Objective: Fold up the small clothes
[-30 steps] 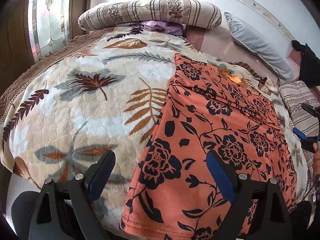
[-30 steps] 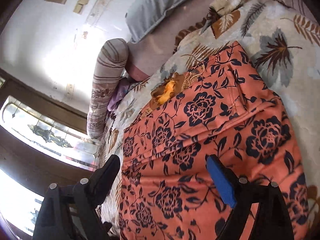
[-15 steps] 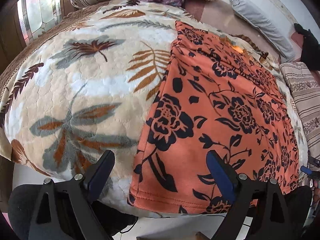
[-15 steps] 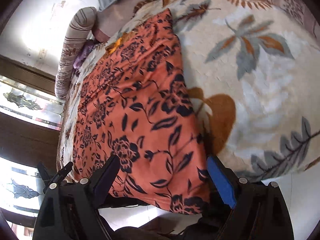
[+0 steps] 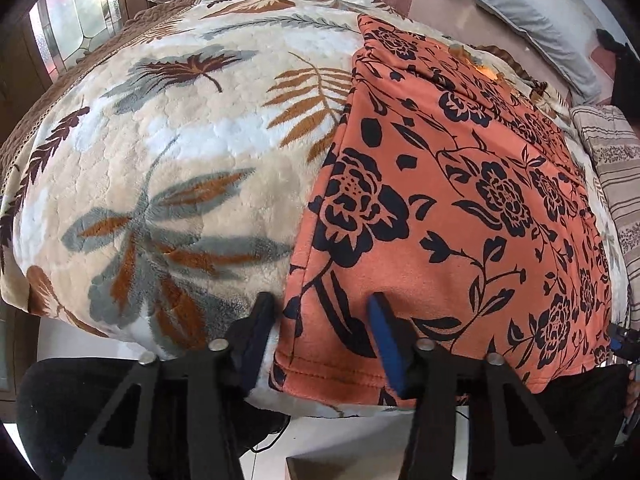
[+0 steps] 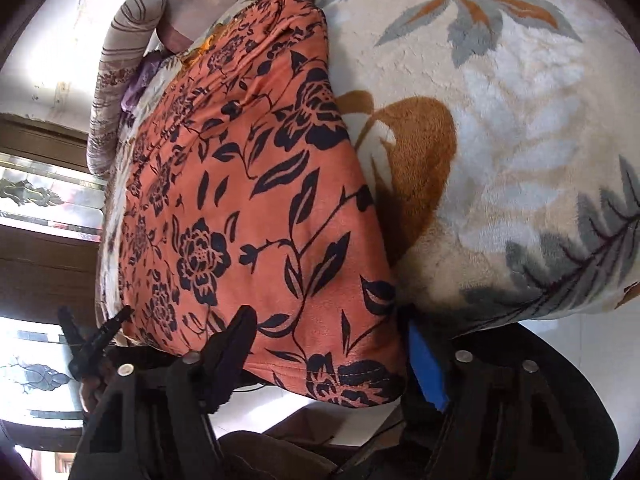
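Left gripper [image 5: 320, 320]: jaws part-closed, one finger [image 5: 256, 332] on either side of the near hem corner of the orange garment [image 5: 460, 200], tips touching the cloth; whether they pinch it cannot be told.
Right gripper [image 6: 326, 344]: jaws part-closed, straddling the opposite hem corner, dark finger [image 6: 234, 344] resting on top of the fabric, blue-padded finger [image 6: 426, 364] at its side edge.
Pose: both point forward along the bed [image 5: 160, 160], low at its near edge.
Left gripper in the right view [image 6: 96, 340]: seen at the far corner.
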`<state>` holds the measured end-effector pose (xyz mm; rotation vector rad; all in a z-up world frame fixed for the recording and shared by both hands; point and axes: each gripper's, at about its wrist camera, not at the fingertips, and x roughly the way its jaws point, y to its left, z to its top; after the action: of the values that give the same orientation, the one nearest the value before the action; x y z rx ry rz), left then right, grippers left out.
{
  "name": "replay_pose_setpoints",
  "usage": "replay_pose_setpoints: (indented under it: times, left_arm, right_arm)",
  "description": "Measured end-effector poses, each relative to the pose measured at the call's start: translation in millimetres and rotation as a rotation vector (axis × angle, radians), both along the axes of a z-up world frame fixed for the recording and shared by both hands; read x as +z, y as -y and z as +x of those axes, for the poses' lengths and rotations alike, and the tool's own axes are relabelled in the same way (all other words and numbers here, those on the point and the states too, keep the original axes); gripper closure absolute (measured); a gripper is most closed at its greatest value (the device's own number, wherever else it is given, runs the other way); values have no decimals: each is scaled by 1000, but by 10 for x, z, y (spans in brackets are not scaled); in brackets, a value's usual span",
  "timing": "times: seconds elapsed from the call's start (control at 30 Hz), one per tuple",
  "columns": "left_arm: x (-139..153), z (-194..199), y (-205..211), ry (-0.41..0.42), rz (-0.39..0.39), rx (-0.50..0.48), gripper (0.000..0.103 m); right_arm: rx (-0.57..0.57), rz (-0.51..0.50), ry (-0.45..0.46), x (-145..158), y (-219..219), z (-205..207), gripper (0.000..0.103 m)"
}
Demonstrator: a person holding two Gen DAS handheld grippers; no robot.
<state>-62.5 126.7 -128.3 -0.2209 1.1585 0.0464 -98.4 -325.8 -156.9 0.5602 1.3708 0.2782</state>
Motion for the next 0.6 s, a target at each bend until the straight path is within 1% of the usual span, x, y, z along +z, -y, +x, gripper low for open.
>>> replay_pose_setpoints:
  times: [0.03, 0.07, 0.1, 0.13, 0.17, 0.23, 0.27, 0.3, 0.33, 0.37, 0.4, 0.43, 0.47, 0.5, 0.53, 0.57, 0.6]
  left_arm:
    - [15, -10, -16, 2, -9, -1, 75]
    - [29, -17, -34, 5, -24, -6, 89]
    - [46, -20, -53, 7, -44, -10, 94]
    - [80, -43, -48, 17, -42, -8, 95]
    - [118, -64, -30, 34, -37, -16, 95]
    - [160, -87, -1, 53, -45, -29, 95]
    - [148, -88, -7, 53, -55, -31, 94]
    - [117, -73, -12, 44, -50, -27, 77]
    - [69, -55, -20, 23, -41, -20, 63]
    - [30, -44, -27, 11, -38, -4, 41]
    - [16, -49, -36, 23, -49, 10, 40]
    - [12, -57, -34, 30, -50, 11, 40]
    - [2, -45, -7, 27, -37, -5, 50]
    - [0, -41, 16, 21, -19, -22, 93]
    - [14, -38, 13, 15, -34, -39, 96]
    - [58, -48, -18, 22, -60, -29, 97]
    - [140, -65, -50, 45, -82, -15, 97]
  right_arm:
    - [7, -20, -2, 10, -15, -7, 42]
    - [16, -39, -6, 16, -26, -15, 56]
    - [16, -42, -16, 4, -14, -30, 65]
    - [9, -16, -23, 0, 13, -56, 76]
    - [10, 17, -17, 16, 23, -91, 77]
    - [15, 35, 8, 57, 28, -152, 77]
    - [-9, 58, 21, 59, 59, -160, 75]
    - [-43, 87, 27, 40, 114, -154, 74]
    - [-69, 104, 5, -14, 153, -138, 67]
    - [-85, 121, -13, -58, 171, -120, 48]
    - [-93, 136, -9, -53, 174, -107, 42]
    - [-85, 137, 0, -36, 154, -91, 41]
    - [-68, 129, 4, -27, 121, -69, 43]
    - [-49, 131, 2, -32, 94, -51, 50]
    - [-41, 139, -7, -43, 72, -34, 84]
    - [-43, 142, -8, -25, 60, -28, 95]
    - [-52, 154, 12, 34, 76, -17, 95]
